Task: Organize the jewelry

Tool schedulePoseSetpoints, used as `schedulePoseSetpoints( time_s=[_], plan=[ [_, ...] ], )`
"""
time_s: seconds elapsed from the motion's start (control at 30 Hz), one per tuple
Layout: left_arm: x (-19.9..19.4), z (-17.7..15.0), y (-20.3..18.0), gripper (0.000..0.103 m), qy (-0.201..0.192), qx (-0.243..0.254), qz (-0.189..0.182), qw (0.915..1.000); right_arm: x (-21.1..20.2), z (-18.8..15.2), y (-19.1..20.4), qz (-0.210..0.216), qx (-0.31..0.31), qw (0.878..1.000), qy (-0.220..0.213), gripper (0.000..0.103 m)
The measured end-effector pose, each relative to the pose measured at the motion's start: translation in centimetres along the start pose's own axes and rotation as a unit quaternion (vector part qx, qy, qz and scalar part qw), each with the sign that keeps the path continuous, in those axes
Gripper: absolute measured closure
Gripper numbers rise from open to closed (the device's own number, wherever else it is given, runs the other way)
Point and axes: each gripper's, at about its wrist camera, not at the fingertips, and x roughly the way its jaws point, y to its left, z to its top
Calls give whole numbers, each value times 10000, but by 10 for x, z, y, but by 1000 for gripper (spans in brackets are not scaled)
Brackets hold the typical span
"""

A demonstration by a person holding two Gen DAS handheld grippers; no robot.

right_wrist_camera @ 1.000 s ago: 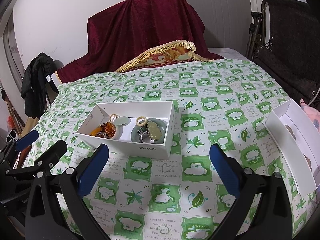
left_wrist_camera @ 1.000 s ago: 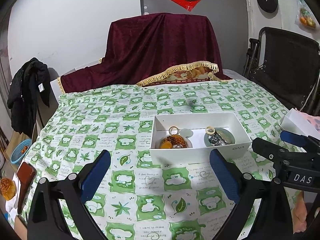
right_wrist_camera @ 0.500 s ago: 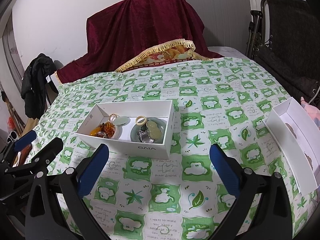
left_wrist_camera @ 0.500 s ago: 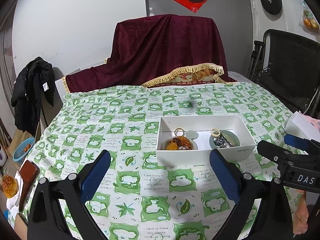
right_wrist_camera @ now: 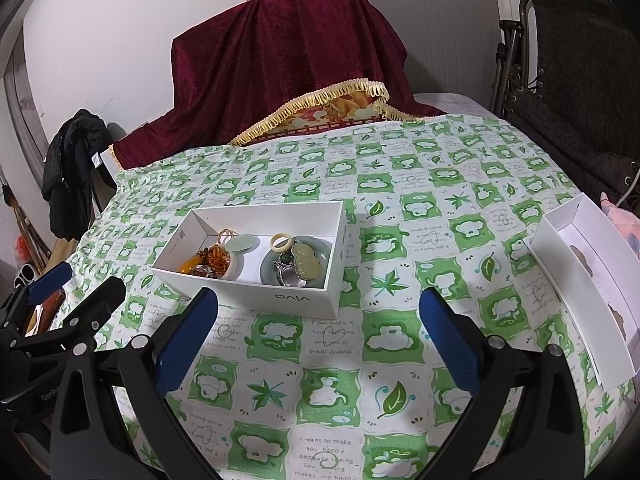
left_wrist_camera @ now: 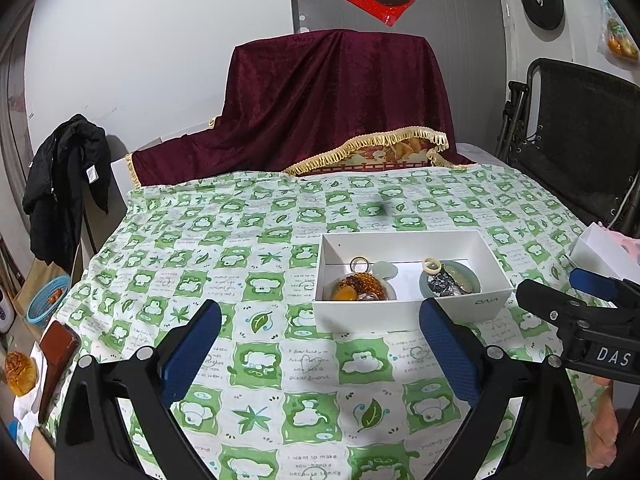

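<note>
Left wrist view: the left tool [left_wrist_camera: 320, 344] is hanging spread and empty above the counter [left_wrist_camera: 256, 360], its blue pads wide apart. Compared with a second ago it is sitting a little higher and further back; the box [left_wrist_camera: 412, 312] is looking smaller and more of the wall is showing. The box is lying just ahead and slightly right of the tool, touching nothing but the cloth. Inside it, the amber beads [left_wrist_camera: 362, 286] and a ring [left_wrist_camera: 359, 264] are resting in the left dish, and a pale ring [left_wrist_camera: 433, 266] and a silver piece [left_wrist_camera: 444, 283] in the right dish. The right tool [left_wrist_camera: 576, 300] is showing at the right edge, also apart from the box.

Right wrist view: the right tool [right_wrist_camera: 318, 334] is likewise spread and holding nothing, and it is sitting much as it was a second ago, only drifting slightly. The box [right_wrist_camera: 280, 296] is lying ahead and to its left, with a gourd pendant [right_wrist_camera: 306, 261] on the green dish [right_wrist_camera: 268, 267] and a pale disc [right_wrist_camera: 242, 243] beside the beads [right_wrist_camera: 216, 258]. The lid [right_wrist_camera: 576, 280] is lying open at the right, well apart from the box. The left tool [right_wrist_camera: 76, 292] is showing at the lower left.

Nothing in the box has moved, so the pull-back is reading as a pause: either the sorting is finished and the lid is next, or no piece has been picked yet. I cannot tell which.
</note>
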Motion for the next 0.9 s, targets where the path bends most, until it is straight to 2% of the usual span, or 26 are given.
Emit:
schedulePoseSetpoints(
  time_s=[0.9],
  plan=[
    [4,-1,3,3,65,-27,63,10000,-2,1,-1,3,30,10000,-14,5]
  ],
)
